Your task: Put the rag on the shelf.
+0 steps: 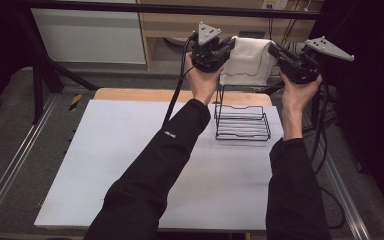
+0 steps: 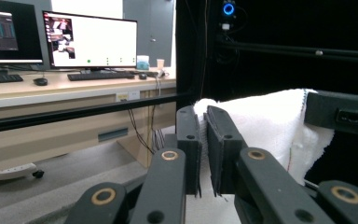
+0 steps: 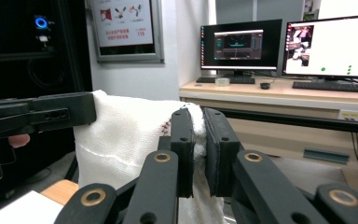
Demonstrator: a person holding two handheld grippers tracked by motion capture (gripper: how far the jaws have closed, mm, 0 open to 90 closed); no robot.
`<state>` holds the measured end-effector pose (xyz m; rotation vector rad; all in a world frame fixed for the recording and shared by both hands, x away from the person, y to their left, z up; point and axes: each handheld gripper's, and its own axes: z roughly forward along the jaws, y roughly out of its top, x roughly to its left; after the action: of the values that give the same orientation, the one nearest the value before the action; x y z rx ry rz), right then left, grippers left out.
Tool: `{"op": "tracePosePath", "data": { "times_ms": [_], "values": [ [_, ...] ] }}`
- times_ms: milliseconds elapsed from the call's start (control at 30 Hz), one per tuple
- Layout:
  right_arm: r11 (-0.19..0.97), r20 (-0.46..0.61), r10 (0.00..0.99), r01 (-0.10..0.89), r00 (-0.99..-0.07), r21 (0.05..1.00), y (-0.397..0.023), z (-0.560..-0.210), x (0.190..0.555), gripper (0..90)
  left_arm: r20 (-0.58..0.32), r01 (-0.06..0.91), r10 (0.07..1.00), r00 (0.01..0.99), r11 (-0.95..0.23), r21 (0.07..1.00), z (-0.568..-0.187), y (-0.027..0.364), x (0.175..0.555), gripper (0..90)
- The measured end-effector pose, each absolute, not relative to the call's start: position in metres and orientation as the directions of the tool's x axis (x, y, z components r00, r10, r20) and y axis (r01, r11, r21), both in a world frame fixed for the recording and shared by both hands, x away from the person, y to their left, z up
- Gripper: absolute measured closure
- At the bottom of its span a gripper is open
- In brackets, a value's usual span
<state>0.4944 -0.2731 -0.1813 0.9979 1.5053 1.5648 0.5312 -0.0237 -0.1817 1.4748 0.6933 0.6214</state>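
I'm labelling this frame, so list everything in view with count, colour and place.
towel: one, white, held up between the claws above the table's far edge
wire basket: one, black, on the mat's far right
mat: one, white, covering the table
table: one, light wood
monitors: two, on a desk behind
left claw: black, shut on towel's corner
right claw: black, shut on towel's other corner
sleeves: two, black
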Motion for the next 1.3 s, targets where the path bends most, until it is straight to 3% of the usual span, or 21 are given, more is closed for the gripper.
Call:
{"op": "tracePosePath", "data": {
  "times_ms": [433,1300],
  "values": [
    [-0.02,0.033,0.915,0.038,-0.402,0.999,-0.29,-0.191,0.49,83.2,-0.027,0.065,0.718,0.696,-0.025,0.998,-0.197,-0.039,0.528,83.9],
    [0.013,0.026,0.902,0.086,-0.431,0.996,-0.291,-0.221,0.463,82.2,-0.013,0.101,0.655,0.755,-0.097,0.99,-0.224,-0.027,0.509,83.2]
  ]
}}
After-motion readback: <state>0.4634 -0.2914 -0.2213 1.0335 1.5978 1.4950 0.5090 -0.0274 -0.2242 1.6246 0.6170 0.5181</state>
